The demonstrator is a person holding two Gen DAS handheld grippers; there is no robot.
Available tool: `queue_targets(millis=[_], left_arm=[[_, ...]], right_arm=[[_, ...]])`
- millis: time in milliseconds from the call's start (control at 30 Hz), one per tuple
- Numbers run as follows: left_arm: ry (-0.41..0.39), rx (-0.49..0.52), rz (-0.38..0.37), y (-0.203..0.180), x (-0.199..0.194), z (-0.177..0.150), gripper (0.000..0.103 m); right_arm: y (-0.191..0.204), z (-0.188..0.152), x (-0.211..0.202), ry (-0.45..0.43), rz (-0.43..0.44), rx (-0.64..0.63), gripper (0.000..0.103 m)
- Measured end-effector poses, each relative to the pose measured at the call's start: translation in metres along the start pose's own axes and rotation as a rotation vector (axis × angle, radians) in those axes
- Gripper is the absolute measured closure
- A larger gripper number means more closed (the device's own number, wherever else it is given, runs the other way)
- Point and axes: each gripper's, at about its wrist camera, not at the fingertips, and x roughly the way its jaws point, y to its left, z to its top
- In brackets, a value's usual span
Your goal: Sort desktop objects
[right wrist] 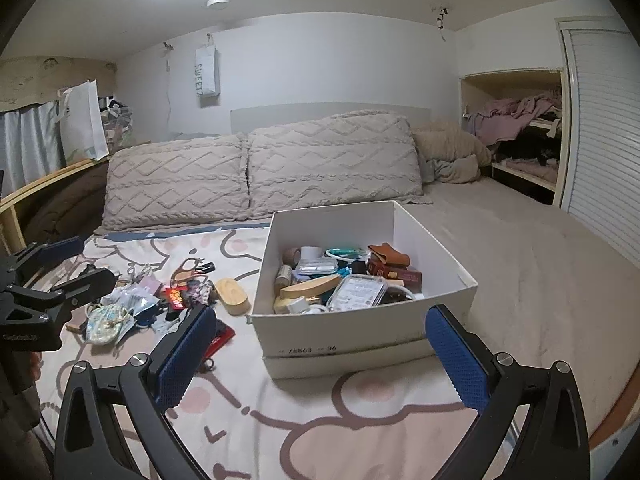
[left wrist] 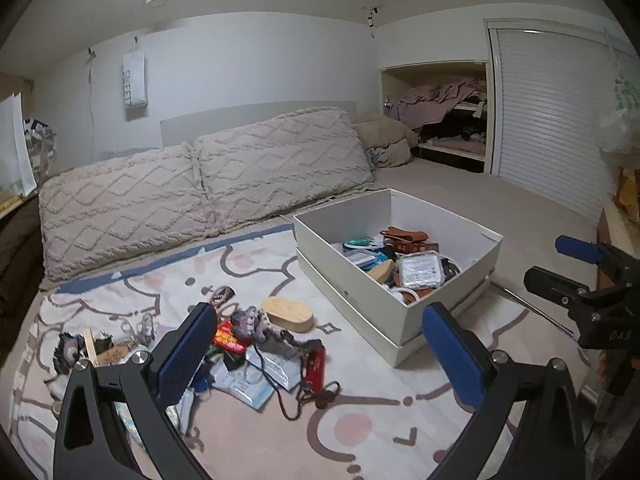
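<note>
A white cardboard box (left wrist: 356, 292) (right wrist: 340, 326) holding several small items stands on a patterned blanket on the bed. To its left lies a heap of loose objects (left wrist: 256, 340) (right wrist: 160, 300): a wooden oval block (left wrist: 287, 313) (right wrist: 231, 295), a red flat item (left wrist: 315, 366), a black cord, packets. My left gripper (left wrist: 320, 350) is open above the heap and the box's near corner, nothing between its fingers. My right gripper (right wrist: 322, 354) is open in front of the box, empty. The right gripper also shows at the right edge of the left wrist view (left wrist: 560, 264), and the left gripper at the left edge of the right wrist view (right wrist: 80, 260).
Two knitted pillows (left wrist: 208, 184) (right wrist: 260, 164) lean against the headboard behind the blanket. A crumpled beige cover (right wrist: 452, 152) sits at the back right, with open shelves of clothes (right wrist: 520, 128) and a slatted door (left wrist: 552, 120) beyond. Bare grey sheet (right wrist: 540, 272) stretches right of the box.
</note>
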Motion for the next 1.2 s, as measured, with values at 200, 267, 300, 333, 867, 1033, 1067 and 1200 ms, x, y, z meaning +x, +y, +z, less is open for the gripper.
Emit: queue_targets(millis=[200, 267, 300, 333, 867, 1033, 1067, 1200], left_arm=[[0.024, -0.006, -0.013, 0.002, -0.008, -0.012, 0.000], [0.024, -0.006, -0.008, 0.003, -0.012, -0.015, 0.000], [0.026, -0.006, -0.006, 0.003, -0.013, -0.017, 0.000], [0.028, -0.007, -0.006, 0.004, -0.014, -0.019, 0.000], [0.030, -0.022, -0.027, 0.010, -0.022, -0.034, 0.000], [0.034, -0.018, -0.038, 0.008, -0.025, -0.036, 0.000], [0.034, -0.019, -0.039, 0.008, -0.025, -0.036, 0.000], [0.033, -0.023, -0.042, 0.008, -0.027, -0.036, 0.000]], right_arm=[[0.008, -0.011, -0.010, 0.005, -0.020, -0.015, 0.000], [0.010, -0.013, -0.013, 0.004, -0.019, -0.010, 0.000], [0.011, -0.014, -0.014, 0.003, -0.018, -0.009, 0.000], [0.012, -0.015, -0.015, 0.002, -0.020, -0.009, 0.000], [0.026, -0.029, -0.028, 0.006, -0.048, -0.031, 0.000], [0.028, -0.032, -0.030, 0.003, -0.055, -0.039, 0.000], [0.028, -0.032, -0.030, 0.003, -0.056, -0.040, 0.000], [0.029, -0.034, -0.031, 0.006, -0.057, -0.042, 0.000]])
